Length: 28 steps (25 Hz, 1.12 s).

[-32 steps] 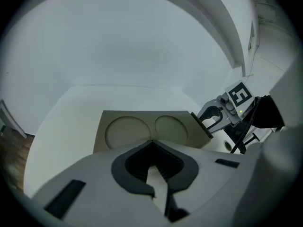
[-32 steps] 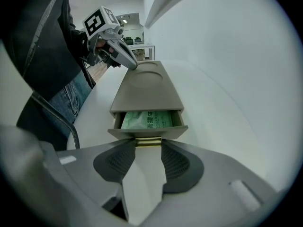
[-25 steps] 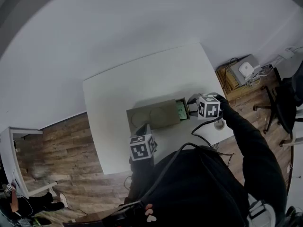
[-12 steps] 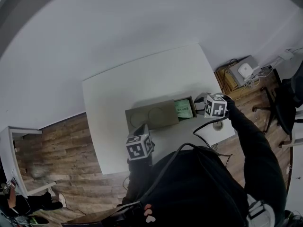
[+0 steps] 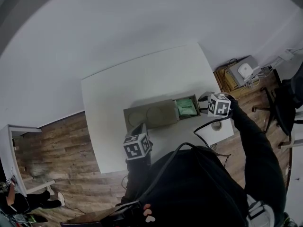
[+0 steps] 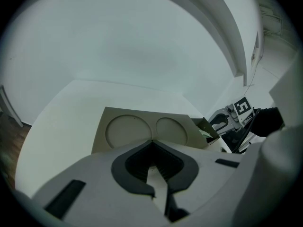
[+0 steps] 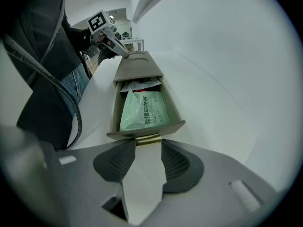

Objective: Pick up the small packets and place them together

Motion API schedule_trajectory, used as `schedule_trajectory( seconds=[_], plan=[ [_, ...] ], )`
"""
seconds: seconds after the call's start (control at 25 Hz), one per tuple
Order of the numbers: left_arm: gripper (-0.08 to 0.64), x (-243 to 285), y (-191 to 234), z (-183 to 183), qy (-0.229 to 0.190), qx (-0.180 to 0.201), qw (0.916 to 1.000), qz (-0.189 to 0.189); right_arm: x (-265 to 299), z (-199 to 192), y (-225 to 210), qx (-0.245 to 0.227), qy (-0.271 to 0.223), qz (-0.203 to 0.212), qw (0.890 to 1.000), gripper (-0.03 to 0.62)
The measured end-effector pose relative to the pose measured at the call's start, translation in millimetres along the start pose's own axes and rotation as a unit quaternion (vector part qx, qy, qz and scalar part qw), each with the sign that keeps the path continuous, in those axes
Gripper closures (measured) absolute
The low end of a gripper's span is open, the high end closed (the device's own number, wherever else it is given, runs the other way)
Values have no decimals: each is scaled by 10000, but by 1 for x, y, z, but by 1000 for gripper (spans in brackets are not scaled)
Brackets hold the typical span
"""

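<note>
A tan box [image 5: 149, 116] with two round marks on its lid lies on the white table [image 5: 128, 79]. Its drawer [image 5: 193, 100] stands pulled out to the right. A green packet [image 7: 144, 110] lies in the drawer, and behind it part of a white and red packet [image 7: 139, 85] shows. My right gripper [image 7: 148, 143] is shut on the drawer's brass handle [image 7: 148, 139]. My left gripper [image 6: 152, 143] sits at the box's near left edge, jaws together with nothing between them. In the head view, the left gripper [image 5: 140, 129] and right gripper [image 5: 204, 104] flank the box.
A round cable hole [image 5: 218, 125] with a black cable sits at the table's right corner, close to my right arm. Beyond the table's right edge stand a low cabinet [image 5: 241, 72] and a black chair [image 5: 284, 103]. Wooden floor lies to the left.
My right gripper has moved right, drawing the drawer out of the box, so the green packet now shows fully. The left gripper has shifted slightly left, still at the box.
</note>
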State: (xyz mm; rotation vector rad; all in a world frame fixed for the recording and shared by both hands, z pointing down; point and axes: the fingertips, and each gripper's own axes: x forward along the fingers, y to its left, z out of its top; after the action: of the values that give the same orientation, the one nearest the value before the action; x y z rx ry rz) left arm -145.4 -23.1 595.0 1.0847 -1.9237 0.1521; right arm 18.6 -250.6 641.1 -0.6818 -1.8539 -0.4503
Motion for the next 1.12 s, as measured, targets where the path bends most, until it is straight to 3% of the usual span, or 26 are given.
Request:
schedule_trajectory(
  seconds=[0.32, 0.4, 0.52, 0.92, 1.12],
  plan=[
    [561, 1, -1, 0, 1, -46, 10000, 10, -9, -31, -7, 252, 188, -58, 9995, 427],
    [560, 2, -1, 1, 6, -37, 10000, 16, -10, -35, -6, 370, 127, -17, 9992, 479],
    [561, 2, 0, 2, 3, -38, 10000, 39, -11, -35, -6, 425, 0, -53, 9991, 492],
    [561, 3, 0, 0, -17, -21, 10000, 30, -11, -36, -5, 334, 92, -101, 9993, 488],
    [561, 3, -1, 1, -32, -9, 10000, 19, -10, -36, -11, 101, 212, -129, 9996, 439]
  ],
)
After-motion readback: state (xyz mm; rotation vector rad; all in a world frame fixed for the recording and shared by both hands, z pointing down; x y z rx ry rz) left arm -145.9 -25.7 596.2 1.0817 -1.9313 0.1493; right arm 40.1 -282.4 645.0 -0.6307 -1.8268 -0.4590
